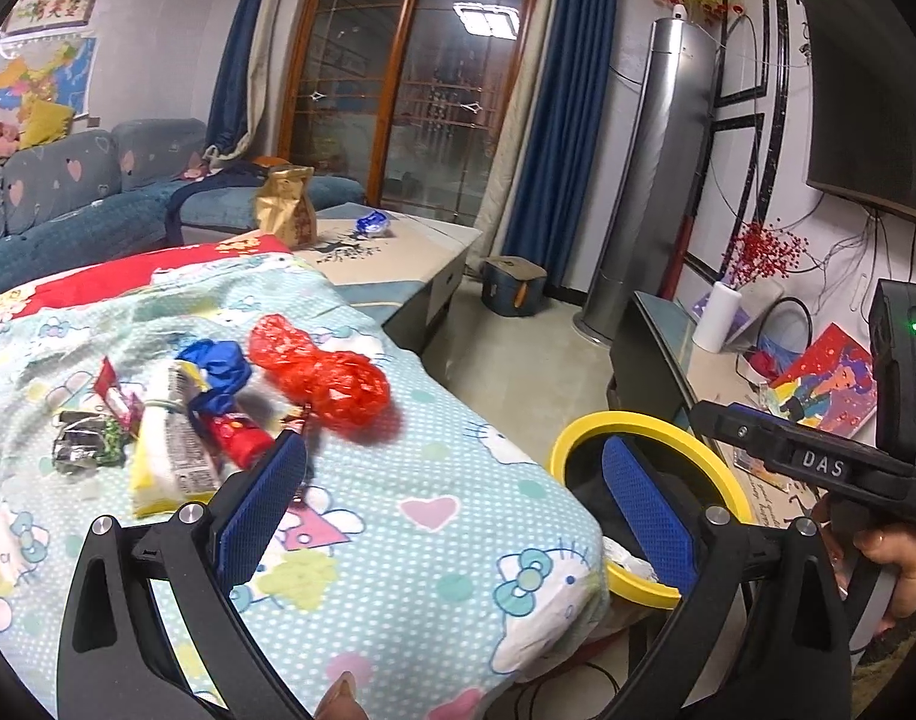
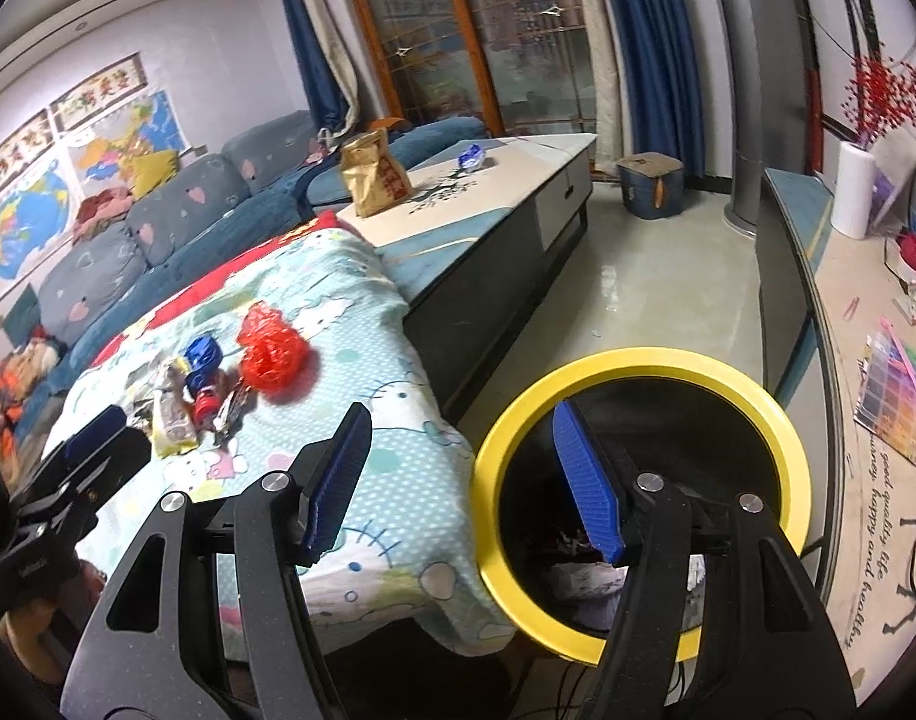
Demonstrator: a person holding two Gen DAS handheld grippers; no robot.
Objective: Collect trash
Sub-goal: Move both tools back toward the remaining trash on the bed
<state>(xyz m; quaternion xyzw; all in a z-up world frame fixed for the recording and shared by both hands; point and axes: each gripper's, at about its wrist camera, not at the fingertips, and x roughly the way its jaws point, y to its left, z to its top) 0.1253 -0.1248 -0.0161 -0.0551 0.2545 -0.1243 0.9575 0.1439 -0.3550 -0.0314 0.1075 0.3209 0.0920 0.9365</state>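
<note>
Several pieces of trash lie on a light blue cartoon blanket (image 1: 434, 468): a crumpled red plastic bag (image 1: 326, 375) (image 2: 272, 354), a blue wrapper (image 1: 218, 369), a yellow-white packet (image 1: 170, 456), a red tube (image 1: 242, 441) and a silver foil wrapper (image 1: 83, 447). A black bin with a yellow rim (image 1: 631, 420) (image 2: 637, 360) stands beside the blanket's right edge. My left gripper (image 1: 455, 501) is open and holds nothing, just short of the trash pile. Over the bin's near side my right gripper (image 2: 463, 480) is open, with nothing between its fingers.
Beyond the blanket is a low coffee table (image 1: 398, 264) with a brown paper bag (image 1: 287, 210) and a blue wrapper (image 1: 371, 222). A blue sofa (image 1: 68, 192) runs along the left. A TV stand (image 2: 817, 276) lies right, with bare floor (image 2: 655, 282) between.
</note>
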